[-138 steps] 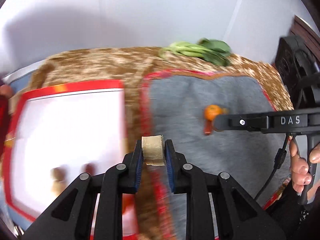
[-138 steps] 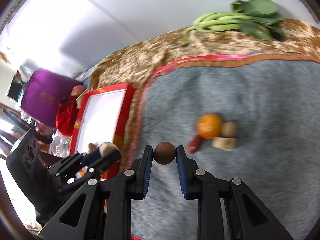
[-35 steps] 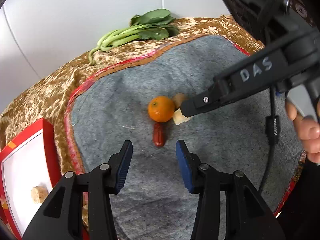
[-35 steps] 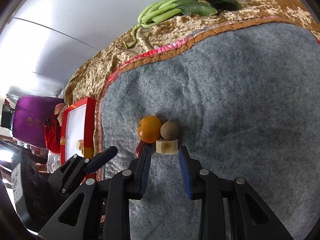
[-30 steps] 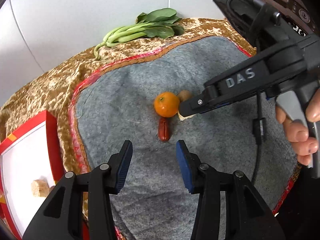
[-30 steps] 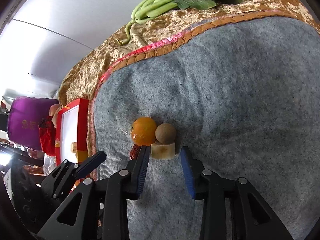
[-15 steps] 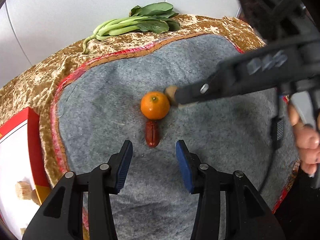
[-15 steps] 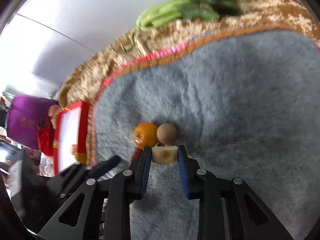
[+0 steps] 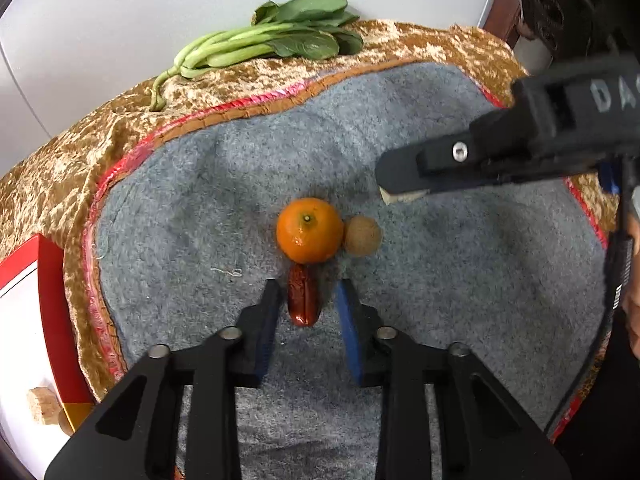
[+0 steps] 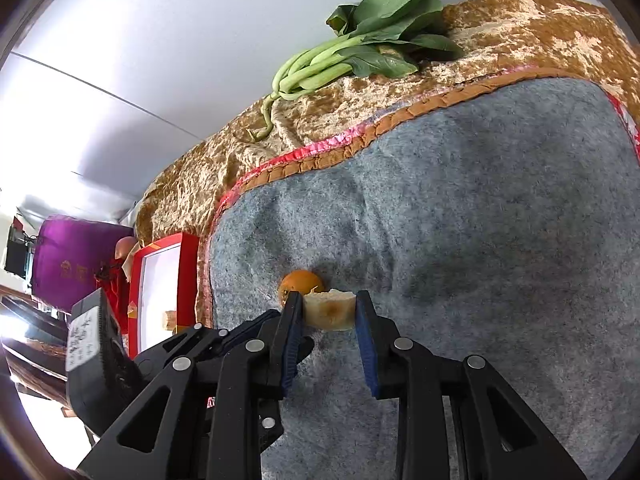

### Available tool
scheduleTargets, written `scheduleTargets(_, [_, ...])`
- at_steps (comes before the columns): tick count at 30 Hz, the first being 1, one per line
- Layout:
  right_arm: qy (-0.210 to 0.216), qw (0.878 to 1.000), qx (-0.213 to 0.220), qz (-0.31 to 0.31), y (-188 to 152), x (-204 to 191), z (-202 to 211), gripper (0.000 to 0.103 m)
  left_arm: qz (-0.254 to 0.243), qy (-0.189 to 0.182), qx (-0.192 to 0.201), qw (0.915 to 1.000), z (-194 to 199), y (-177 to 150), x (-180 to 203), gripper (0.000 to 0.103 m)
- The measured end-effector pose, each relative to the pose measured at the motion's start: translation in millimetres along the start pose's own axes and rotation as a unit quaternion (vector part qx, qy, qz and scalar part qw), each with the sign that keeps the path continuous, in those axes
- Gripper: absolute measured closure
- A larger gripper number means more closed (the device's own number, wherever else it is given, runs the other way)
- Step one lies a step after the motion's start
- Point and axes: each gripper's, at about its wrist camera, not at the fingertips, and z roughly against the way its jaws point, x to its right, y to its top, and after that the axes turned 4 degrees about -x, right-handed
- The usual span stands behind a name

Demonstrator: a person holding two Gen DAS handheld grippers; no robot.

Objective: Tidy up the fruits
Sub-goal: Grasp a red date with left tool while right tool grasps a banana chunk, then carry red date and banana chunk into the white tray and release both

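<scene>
On the grey mat (image 9: 440, 280) lie an orange (image 9: 310, 230), a round brown fruit (image 9: 363, 236) touching its right side, and a dark red date (image 9: 303, 300) just below it. My left gripper (image 9: 306, 308) straddles the date. Its jaws are closing, and a small gap shows beside the right pad. My right gripper (image 10: 328, 312) is shut on a pale fruit chunk (image 10: 330, 314) and holds it above the mat. The same gripper (image 9: 396, 188) shows at upper right in the left wrist view. Behind the chunk, the orange (image 10: 301, 282) peeks out; the brown fruit is hidden.
A red box (image 9: 52, 280) with a white inside stands off the mat's left edge and holds a tan chunk (image 9: 42, 404). Leafy greens (image 9: 280, 46) lie on the gold cloth by the wall. A person's hand (image 9: 634, 308) is at the right edge.
My right gripper closed on the pale chunk and lifted it away from the orange and brown fruit. My left gripper came down over the date and its jaws narrowed.
</scene>
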Motion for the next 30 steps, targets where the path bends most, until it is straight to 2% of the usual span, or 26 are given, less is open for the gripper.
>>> scheduleTargets(3, [-0.003,1.0,0.003,-0.001,-0.3,0.9,1.2,0.076,-0.002,-0.001,0.001,1.0,-0.8,-0.3,2.5,0.089])
scheduleTargets(9, [0.001,1.0,0.012,0.006,-3.3,-5.5,7.6,0.076,-0.001,0.001,0.013,0.9999,6.0,-3.1,4.1,0.089])
scheduleTargets(16, [0.008,1.0,0.021,0.014,-9.8,-15.4,16.5,0.076,0.012,0.021,0.055,0.9982,48.1,-17.6,-5.2,0.089])
scheduleTargets(21, [0.021,0.999,0.02,0.041,-17.2,-41.1,12.3,0.076,0.051,0.05,0.085,0.9938,86.2,-34.1,-37.7,0.089])
scheduleTargets(30, [0.044,0.994,-0.007,0.098,-33.8,-103.8,-22.5,0.076,0.144,0.119,0.115,0.9756,133.2,-81.2,-110.2,0.089])
